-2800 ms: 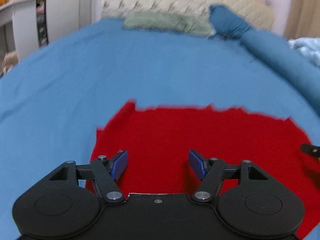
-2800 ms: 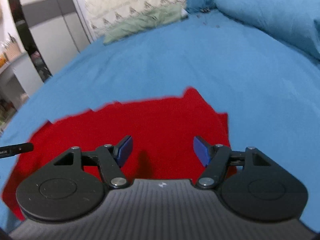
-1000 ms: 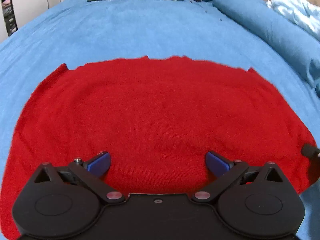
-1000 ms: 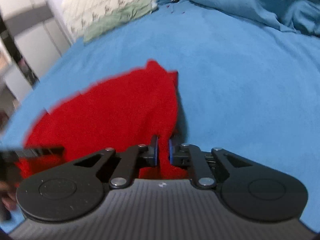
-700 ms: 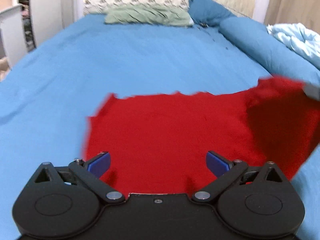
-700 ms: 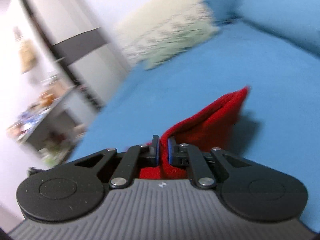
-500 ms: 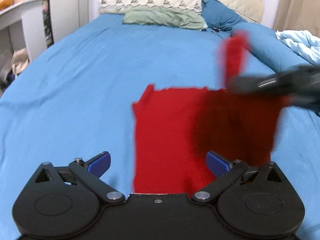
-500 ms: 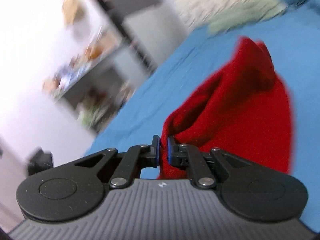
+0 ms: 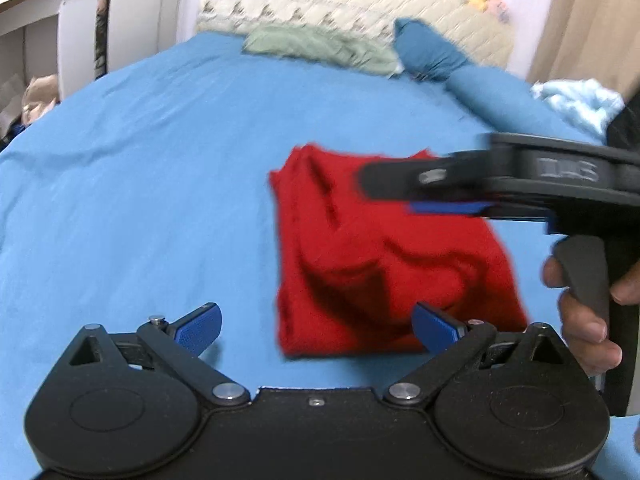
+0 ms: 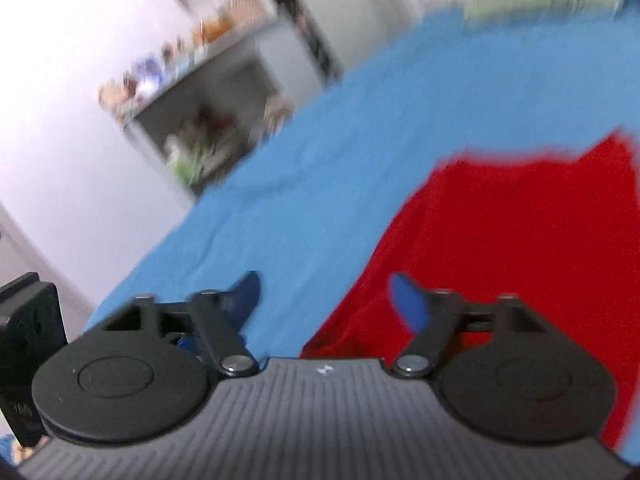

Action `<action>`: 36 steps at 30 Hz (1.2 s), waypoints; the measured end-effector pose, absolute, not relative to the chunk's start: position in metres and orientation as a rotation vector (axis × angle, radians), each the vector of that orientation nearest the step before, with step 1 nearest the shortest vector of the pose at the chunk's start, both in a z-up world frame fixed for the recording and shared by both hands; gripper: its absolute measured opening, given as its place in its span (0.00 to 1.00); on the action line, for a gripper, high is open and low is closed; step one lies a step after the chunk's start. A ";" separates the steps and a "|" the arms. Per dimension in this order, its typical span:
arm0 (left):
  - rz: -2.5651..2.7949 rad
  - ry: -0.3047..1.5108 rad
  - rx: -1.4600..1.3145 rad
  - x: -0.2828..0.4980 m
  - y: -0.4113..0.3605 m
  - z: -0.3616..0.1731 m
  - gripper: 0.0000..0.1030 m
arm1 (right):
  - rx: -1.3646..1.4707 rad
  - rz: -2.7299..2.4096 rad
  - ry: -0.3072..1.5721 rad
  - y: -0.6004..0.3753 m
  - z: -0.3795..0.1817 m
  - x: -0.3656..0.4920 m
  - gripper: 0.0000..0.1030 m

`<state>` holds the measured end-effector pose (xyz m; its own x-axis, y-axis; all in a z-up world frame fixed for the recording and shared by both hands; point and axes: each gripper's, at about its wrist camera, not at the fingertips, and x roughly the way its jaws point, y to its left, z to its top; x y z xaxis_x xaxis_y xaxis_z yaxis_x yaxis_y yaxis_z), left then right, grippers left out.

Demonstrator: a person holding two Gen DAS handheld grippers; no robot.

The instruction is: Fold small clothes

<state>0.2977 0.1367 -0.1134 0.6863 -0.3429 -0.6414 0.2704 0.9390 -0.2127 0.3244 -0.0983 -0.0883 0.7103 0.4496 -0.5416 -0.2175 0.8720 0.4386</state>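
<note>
A red knit garment point(image 9: 384, 264) lies folded over and rumpled on the blue bed sheet point(image 9: 152, 184). My left gripper point(image 9: 318, 326) is open and empty, just short of the garment's near edge. My right gripper point(image 10: 324, 300) is open and empty, above the garment's left edge point(image 10: 520, 240). In the left wrist view the right gripper point(image 9: 404, 188) reaches in from the right over the garment's far part, held by a hand point(image 9: 584, 320).
A green pillow point(image 9: 316, 46) and a blue pillow point(image 9: 428, 54) lie at the quilted headboard point(image 9: 360, 4). A blue rolled duvet point(image 9: 516, 104) runs along the right. A white shelf unit point(image 10: 196, 92) with clutter stands left of the bed.
My right gripper carried the garment's right side over to the left, folding it in half, then opened and let go. My left gripper stayed open and drew back.
</note>
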 end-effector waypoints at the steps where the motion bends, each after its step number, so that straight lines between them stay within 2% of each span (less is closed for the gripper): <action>1: -0.353 0.731 -0.120 0.297 0.136 -0.111 0.98 | 0.345 0.337 0.652 -0.108 -0.080 0.312 0.91; 4: -0.387 0.749 -0.180 0.301 0.134 -0.111 0.85 | 0.298 0.176 0.601 -0.130 -0.073 0.273 0.91; 6: -0.394 0.768 -0.186 0.307 0.128 -0.113 0.80 | 0.269 0.079 0.606 -0.142 -0.080 0.247 0.91; 8: -0.387 0.777 -0.177 0.308 0.123 -0.114 0.68 | 0.233 0.010 0.638 -0.147 -0.095 0.226 0.91; 12: -0.383 0.803 -0.184 0.315 0.114 -0.118 0.66 | 0.169 -0.069 0.709 -0.138 -0.126 0.207 0.91; 16: -0.353 0.831 -0.194 0.323 0.108 -0.127 0.56 | 0.160 -0.107 0.735 -0.129 -0.151 0.203 0.91; 18: -0.338 0.848 -0.208 0.329 0.108 -0.131 0.36 | 0.168 -0.111 0.737 -0.123 -0.160 0.206 0.91; 19: -0.334 0.858 -0.216 0.332 0.108 -0.131 0.12 | 0.162 -0.113 0.737 -0.122 -0.162 0.206 0.91; 20: -0.338 0.865 -0.229 0.334 0.108 -0.131 0.07 | 0.149 -0.117 0.735 -0.120 -0.166 0.206 0.91; 27: -0.354 0.754 -0.254 0.333 0.113 -0.098 0.05 | 0.140 -0.178 0.715 -0.122 -0.169 0.215 0.91; 31: -0.350 0.709 -0.268 0.330 0.123 -0.082 0.05 | 0.162 -0.257 0.687 -0.133 -0.163 0.219 0.88; 36: -0.338 0.706 -0.260 0.308 0.135 -0.091 0.05 | 0.207 -0.347 0.634 -0.154 -0.143 0.207 0.87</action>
